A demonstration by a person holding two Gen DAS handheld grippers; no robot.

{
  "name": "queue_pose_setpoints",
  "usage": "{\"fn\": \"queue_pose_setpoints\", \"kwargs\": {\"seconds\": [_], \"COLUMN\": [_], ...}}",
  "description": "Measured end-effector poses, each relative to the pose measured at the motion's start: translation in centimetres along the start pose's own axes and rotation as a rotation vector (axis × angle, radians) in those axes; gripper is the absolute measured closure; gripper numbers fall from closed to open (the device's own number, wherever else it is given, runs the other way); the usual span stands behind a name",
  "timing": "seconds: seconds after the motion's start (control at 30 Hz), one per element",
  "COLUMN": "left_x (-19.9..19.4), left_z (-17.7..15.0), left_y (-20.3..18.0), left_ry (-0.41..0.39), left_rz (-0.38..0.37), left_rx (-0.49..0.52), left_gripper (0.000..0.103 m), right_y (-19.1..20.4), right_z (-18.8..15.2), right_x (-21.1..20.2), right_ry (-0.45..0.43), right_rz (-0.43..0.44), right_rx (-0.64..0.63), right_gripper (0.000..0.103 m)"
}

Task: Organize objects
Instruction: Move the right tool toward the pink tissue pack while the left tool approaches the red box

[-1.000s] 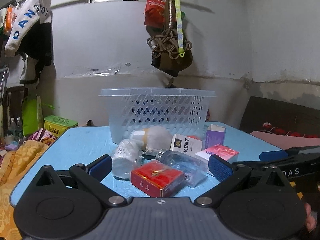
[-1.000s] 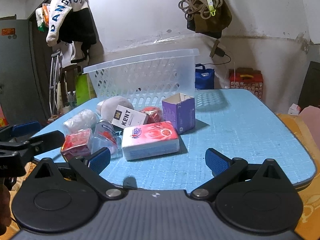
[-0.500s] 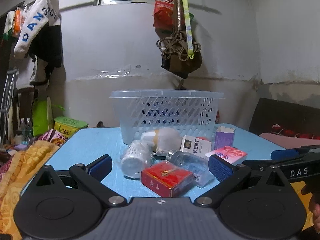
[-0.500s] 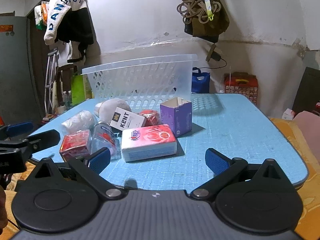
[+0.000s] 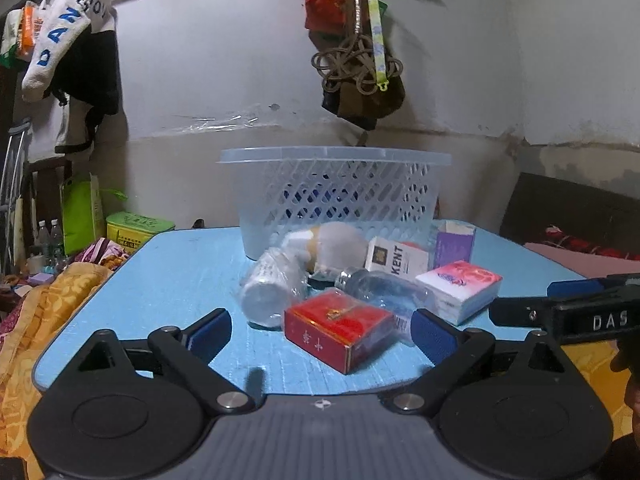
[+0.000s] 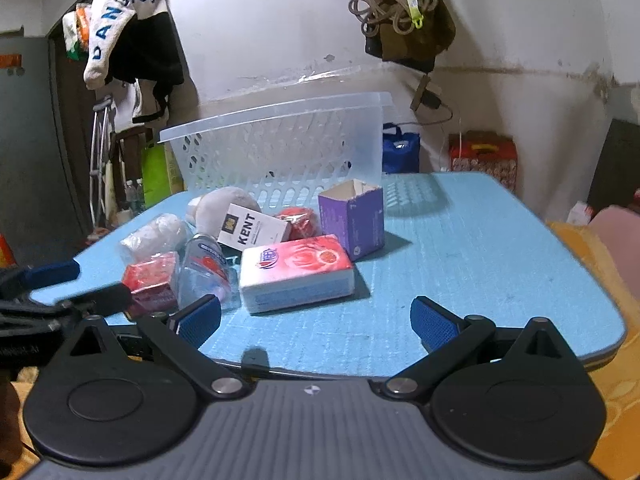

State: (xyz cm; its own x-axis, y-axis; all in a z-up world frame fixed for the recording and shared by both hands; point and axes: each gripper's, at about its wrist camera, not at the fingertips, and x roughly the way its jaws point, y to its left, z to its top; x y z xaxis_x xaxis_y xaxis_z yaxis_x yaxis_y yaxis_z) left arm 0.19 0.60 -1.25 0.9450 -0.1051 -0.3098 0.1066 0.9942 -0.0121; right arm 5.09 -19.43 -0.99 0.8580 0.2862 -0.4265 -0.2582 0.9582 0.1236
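Left tool (image 5: 322,330) spread wide, empty; right tool (image 6: 316,320) likewise. Glossy red box (image 5: 338,326) lower centre, between left tool tips; crinkly wrapped bottle (image 5: 268,288), pink tissue pack (image 6: 296,276) adjacent. Lattice plastic basket (image 5: 336,196) behind, on textured blue surface (image 6: 480,260).

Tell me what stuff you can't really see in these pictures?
- Inside of the basket: both views look at its lattice wall from low down, so its contents stay unclear.
- Red round thing: right view, half hidden behind the KENT box; can't tell what it is.
- Clear bottle: left view, the red box covers its end.
- Right gripper: left view, cut off by the edge.
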Motion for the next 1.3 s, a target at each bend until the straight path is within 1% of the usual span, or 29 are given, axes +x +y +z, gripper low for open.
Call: {"fn": "queue_pose_setpoints", "kwargs": {"seconds": [0.07,0.2,0.37,0.5,0.6,0.73,0.87,0.97,1.2,1.3], "left_x": [0.2,0.5,0.6,0.9,1.0,1.4,1.8,2.3,3.4,3.7], "left_z": [-0.2,-0.4,-0.7,-0.9,-0.9,-1.1,-1.4,-1.4,-1.6,-1.8], "left_y": [-0.1,0.4,1.8,1.9,1.7,1.3,0.9,0.5,0.3,0.3], "left_ry": [0.004,0.008,0.000,0.008,0.004,0.014,0.032,0.043,0.024,0.003], "left_rz": [-0.012,-0.030,-0.054,-0.076,-0.078,-0.079,-0.079,-0.076,-0.039,-0.043], "left_rx": [0.005,-0.011,-0.053,-0.057,-0.056,-0.052,-0.046,-0.035,0.001,0.013], "left_gripper": [0.004,0.004,0.004,0.004,0.004,0.004,0.004,0.004,0.004,0.001], "right_y": [0.2,1.3,1.4,1.6,1.6,1.0,1.1,1.6,1.1,1.0], "right_z": [0.1,0.2,0.2,0.1,-0.1,-0.5,-0.6,-1.0,-1.7,-1.7], "right_x": [0.1,0.9,1.5,1.9,1.8,2.0,2.1,2.2,2.2,2.6], "right_ry": [-0.004,0.010,0.001,0.009,0.006,0.014,0.003,-0.007,-0.066,-0.085], "right_rz": [0.017,-0.027,-0.047,-0.057,-0.060,-0.065,-0.071,-0.097,-0.077,-0.077], "right_rx": [0.001,-0.068,-0.062,-0.066,-0.071,-0.059,-0.070,-0.112,-0.119,-0.118], "right_gripper": [0.000,0.002,0.002,0.002,0.002,0.002,0.000,0.000,0.000,0.000]}}
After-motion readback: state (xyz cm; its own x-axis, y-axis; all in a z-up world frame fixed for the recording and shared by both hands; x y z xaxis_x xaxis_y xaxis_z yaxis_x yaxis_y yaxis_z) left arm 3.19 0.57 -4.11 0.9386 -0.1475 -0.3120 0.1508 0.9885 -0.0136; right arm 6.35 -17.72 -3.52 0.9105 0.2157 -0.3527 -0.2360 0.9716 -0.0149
